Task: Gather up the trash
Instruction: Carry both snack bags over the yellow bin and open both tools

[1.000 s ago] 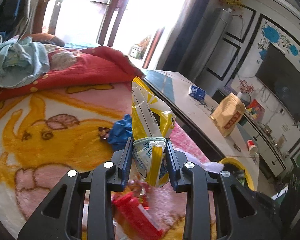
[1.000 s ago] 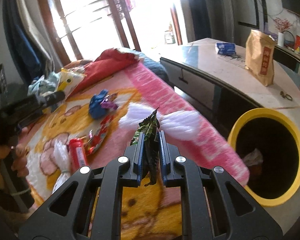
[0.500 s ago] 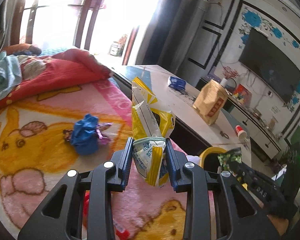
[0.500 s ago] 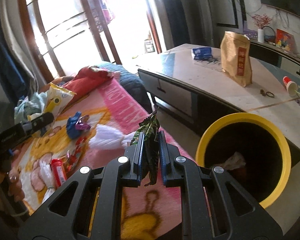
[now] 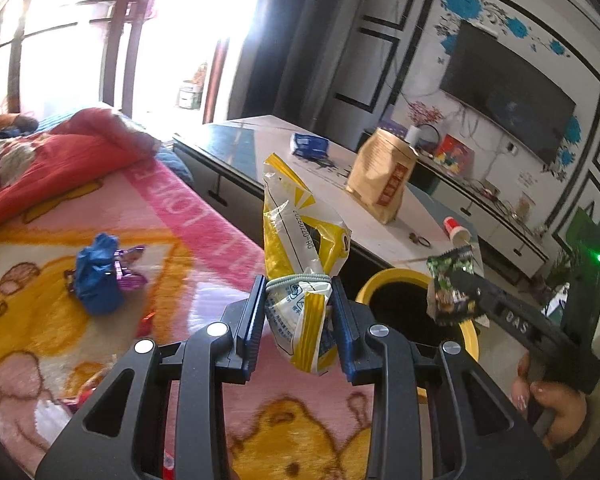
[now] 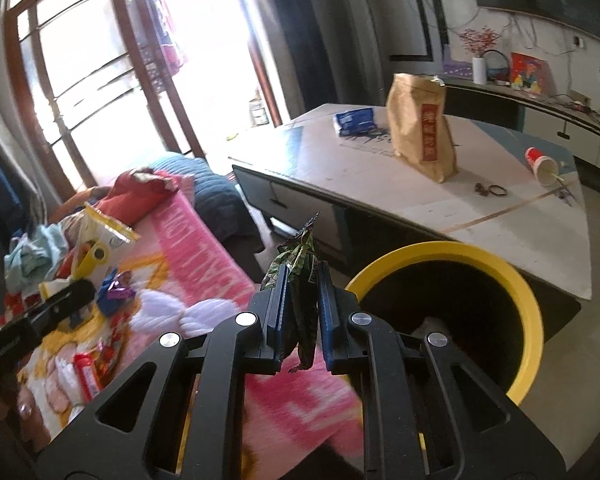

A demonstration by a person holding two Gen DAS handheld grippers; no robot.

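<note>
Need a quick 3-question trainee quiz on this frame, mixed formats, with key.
1. True or false: the left gripper is shut on a yellow-and-white snack bag.
2. Multiple choice: what does the right gripper hold? A) a red paper cup B) a dark green wrapper C) a blue tissue pack
3. Fill in: the bin beside the low table has a ____ rim.

Key: 1 true; 2 B; 3 yellow
</note>
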